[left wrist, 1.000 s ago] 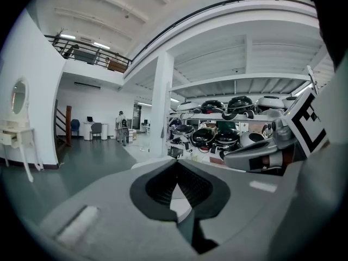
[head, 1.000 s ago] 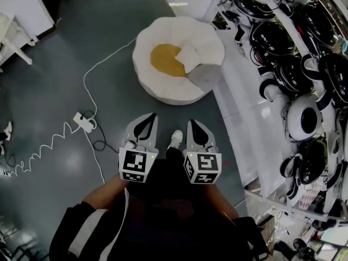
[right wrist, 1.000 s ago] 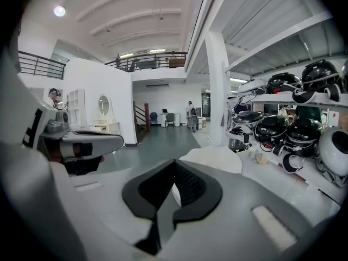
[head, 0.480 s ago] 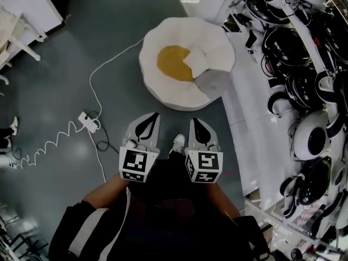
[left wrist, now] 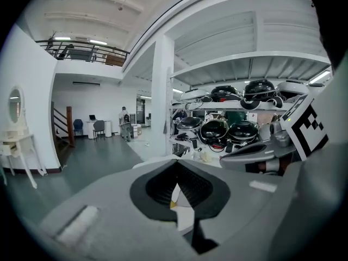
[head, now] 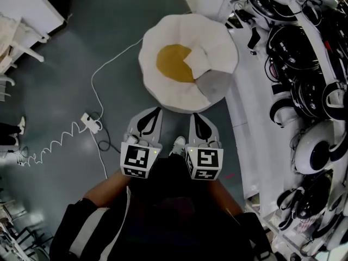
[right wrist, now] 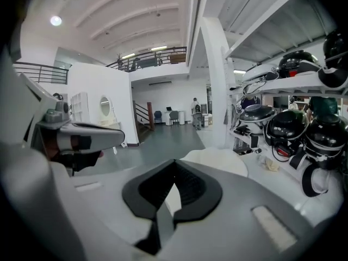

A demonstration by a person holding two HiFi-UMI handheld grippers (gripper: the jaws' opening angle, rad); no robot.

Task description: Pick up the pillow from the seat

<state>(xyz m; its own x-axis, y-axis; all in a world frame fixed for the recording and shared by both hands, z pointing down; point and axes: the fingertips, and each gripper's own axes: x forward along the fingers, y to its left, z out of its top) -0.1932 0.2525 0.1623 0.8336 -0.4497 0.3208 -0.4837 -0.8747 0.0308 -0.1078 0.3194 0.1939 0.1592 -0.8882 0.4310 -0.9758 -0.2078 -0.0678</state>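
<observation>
**Both tongs closed, short of the seat**

Your left tongs and right tongs are both closed with nothing between them; they sit side by side, tips near the round white seat; the pillow lies on the seat's right half, overlapping its yellow centre; neither tongs touches it; helmets fill the shelves to the right; a white cable runs across the floor on the left.

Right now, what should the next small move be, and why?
Probably reach the right gripper forward toward the white pillow and open its jaws: both it and the left gripper are shut, empty, and short of the pillow lying on the seat.
</observation>
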